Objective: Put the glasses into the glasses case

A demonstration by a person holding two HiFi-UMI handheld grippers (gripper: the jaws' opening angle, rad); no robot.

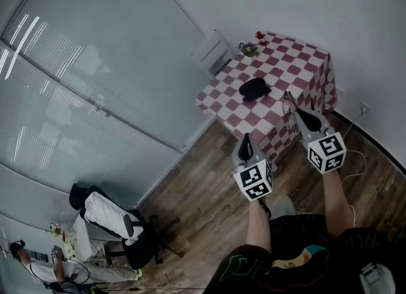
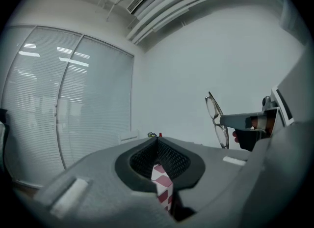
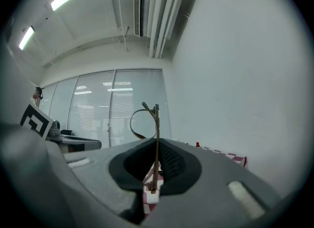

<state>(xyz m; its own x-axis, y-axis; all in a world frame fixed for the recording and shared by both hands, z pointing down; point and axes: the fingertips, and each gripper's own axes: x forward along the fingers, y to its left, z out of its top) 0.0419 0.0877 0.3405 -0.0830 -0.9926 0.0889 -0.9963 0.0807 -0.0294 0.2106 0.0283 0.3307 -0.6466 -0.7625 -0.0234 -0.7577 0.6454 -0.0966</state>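
Note:
The black glasses case [image 1: 255, 88] lies in the middle of a table with a red-and-white checked cloth [image 1: 298, 64]. My right gripper [image 1: 292, 103] hovers at the table's near edge, just right of the case, and is shut on the thin-framed glasses [image 3: 149, 124]. It grips them by one temple, and they stand upright between its pads. From the left gripper view the glasses [image 2: 216, 120] hang from the right gripper [image 2: 245, 122]. My left gripper [image 1: 246, 139] is shut on nothing and is held above the floor, short of the table's corner.
A small flower bunch [image 1: 248, 49] and a red object [image 1: 259, 35] sit at the table's far edge, with a white box [image 1: 212, 54] beside it. Glass partitions with blinds [image 1: 95, 77] run along the left. A chair with clothes [image 1: 111, 218] stands on the wooden floor.

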